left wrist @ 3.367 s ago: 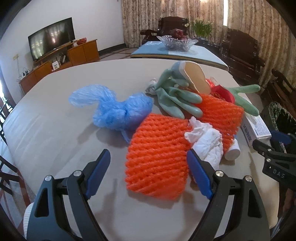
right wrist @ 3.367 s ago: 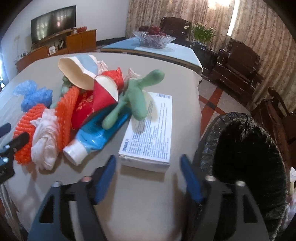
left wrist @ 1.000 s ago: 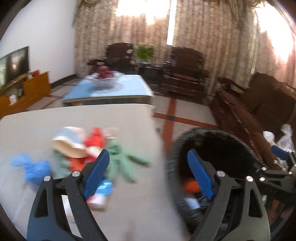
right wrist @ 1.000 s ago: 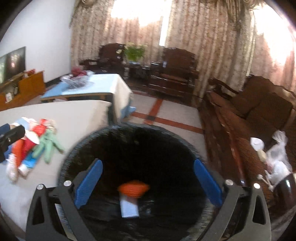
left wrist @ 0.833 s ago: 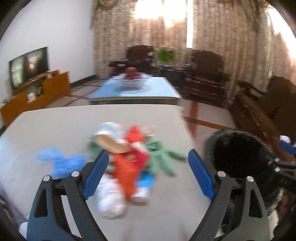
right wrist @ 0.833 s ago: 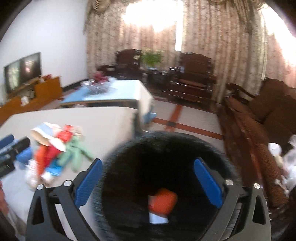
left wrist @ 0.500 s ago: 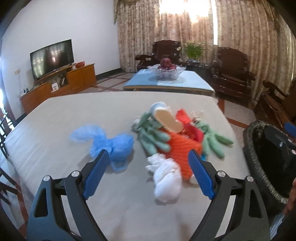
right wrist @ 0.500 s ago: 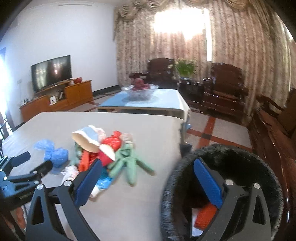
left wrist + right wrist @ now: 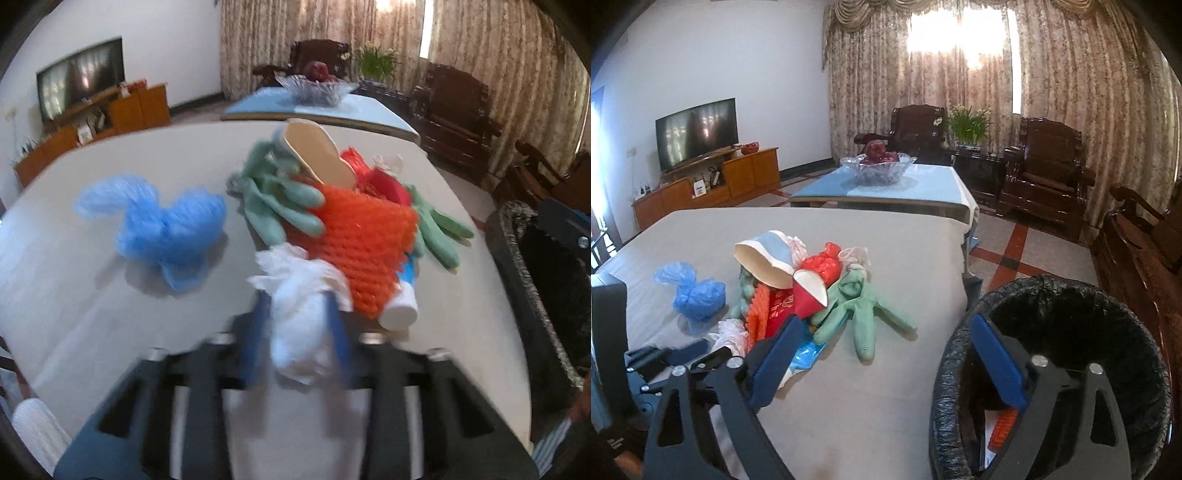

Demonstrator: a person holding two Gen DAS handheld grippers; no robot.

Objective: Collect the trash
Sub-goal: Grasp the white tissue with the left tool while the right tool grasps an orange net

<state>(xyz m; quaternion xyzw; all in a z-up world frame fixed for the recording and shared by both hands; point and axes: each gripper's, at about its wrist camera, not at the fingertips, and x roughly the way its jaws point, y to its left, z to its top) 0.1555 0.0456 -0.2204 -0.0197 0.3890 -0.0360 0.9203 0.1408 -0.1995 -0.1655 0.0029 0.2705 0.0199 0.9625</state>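
A trash pile lies on the grey table (image 9: 74, 295): a white crumpled wad (image 9: 303, 314), an orange foam net (image 9: 362, 240), green rubber gloves (image 9: 280, 206), a blue plastic bag (image 9: 166, 225), a paper cup (image 9: 317, 155), a red bag (image 9: 384, 181) and a white-capped bottle (image 9: 400, 312). My left gripper (image 9: 299, 332) is closing, its blurred blue pads pressing both sides of the white wad. My right gripper (image 9: 882, 332) hovers between the pile and the black-lined bin (image 9: 1071, 295); its jaws are wide, closing slightly, with nothing between them.
The bin stands off the table's right edge and holds an orange net (image 9: 1003, 428) and a box. A second table with a glass fruit bowl (image 9: 879, 166) lies beyond. Wooden armchairs (image 9: 1045, 177) line the curtained wall; a TV stand (image 9: 709, 188) is at left.
Both grippers swung from over the bin back to the table. The left one dropped to the near side of the pile and closed around the white wad.
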